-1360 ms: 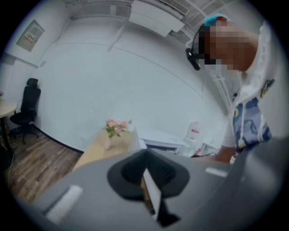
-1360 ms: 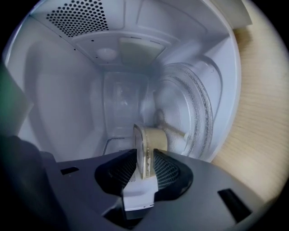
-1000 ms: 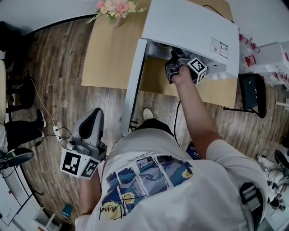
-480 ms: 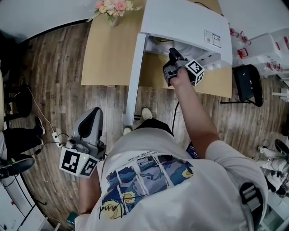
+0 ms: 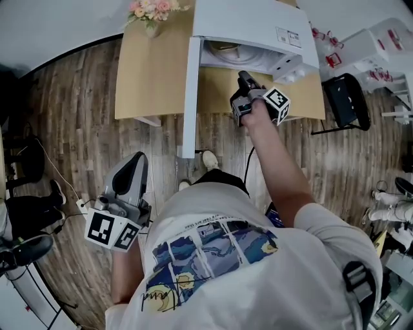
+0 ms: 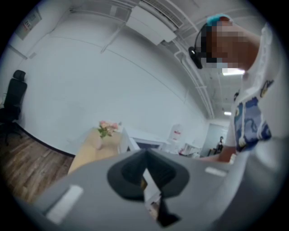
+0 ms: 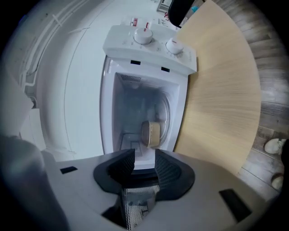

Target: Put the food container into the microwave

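Note:
The white microwave [image 5: 251, 26] stands on the table with its door [image 5: 188, 90] swung open to the left. The tan round food container [image 7: 151, 134] sits inside the cavity on the glass turntable; in the head view only its rim [image 5: 224, 46] shows. My right gripper [image 5: 245, 80] hovers in front of the opening, clear of the cavity, and in its own view the right gripper [image 7: 141, 158] is open with nothing between the jaws. My left gripper [image 5: 132, 169] hangs low by the person's left side, away from the table; the left gripper [image 6: 145, 162] has its jaws together and holds nothing.
The light wooden table [image 5: 148, 71] carries a pink flower bunch [image 5: 147, 9] at its back left. A black chair [image 5: 345, 97] and white racks [image 5: 381, 45] stand to the right. The microwave's two knobs [image 7: 143, 36] face me. Wooden floor lies around the person.
My right gripper has drawn back out of the microwave toward the person, leaving the container inside. The left gripper has stayed at the person's side.

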